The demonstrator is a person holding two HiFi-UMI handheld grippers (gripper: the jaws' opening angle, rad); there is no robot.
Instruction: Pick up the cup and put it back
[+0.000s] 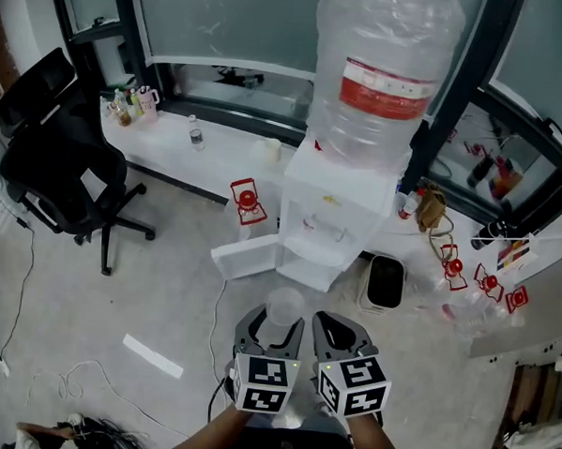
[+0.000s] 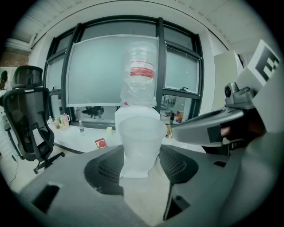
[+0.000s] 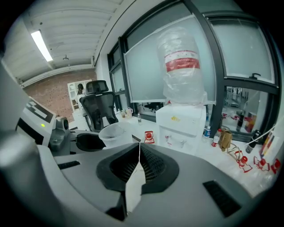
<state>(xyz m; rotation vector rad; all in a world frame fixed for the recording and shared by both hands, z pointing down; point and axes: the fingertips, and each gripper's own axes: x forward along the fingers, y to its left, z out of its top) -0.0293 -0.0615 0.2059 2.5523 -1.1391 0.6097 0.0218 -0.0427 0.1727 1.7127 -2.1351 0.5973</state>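
A translucent plastic cup (image 1: 284, 308) stands upright between the jaws of my left gripper (image 1: 278, 326), which is shut on it low on its sides. In the left gripper view the cup (image 2: 141, 144) fills the middle, with a dark pad pressing on each side of it. My right gripper (image 1: 337, 333) hovers just to the right of it, shut with nothing held; its jaws (image 3: 139, 155) meet in a thin line. From the right gripper view the cup (image 3: 111, 134) shows at the left. The white water dispenser (image 1: 333, 217) stands straight ahead, apart from both grippers.
A large water bottle (image 1: 383, 74) tops the dispenser, and its lower door (image 1: 246, 257) hangs open to the left. A black office chair (image 1: 59, 160) is at the left. A small black-and-white bin (image 1: 385, 281) sits right of the dispenser. Cables (image 1: 75, 386) lie on the floor.
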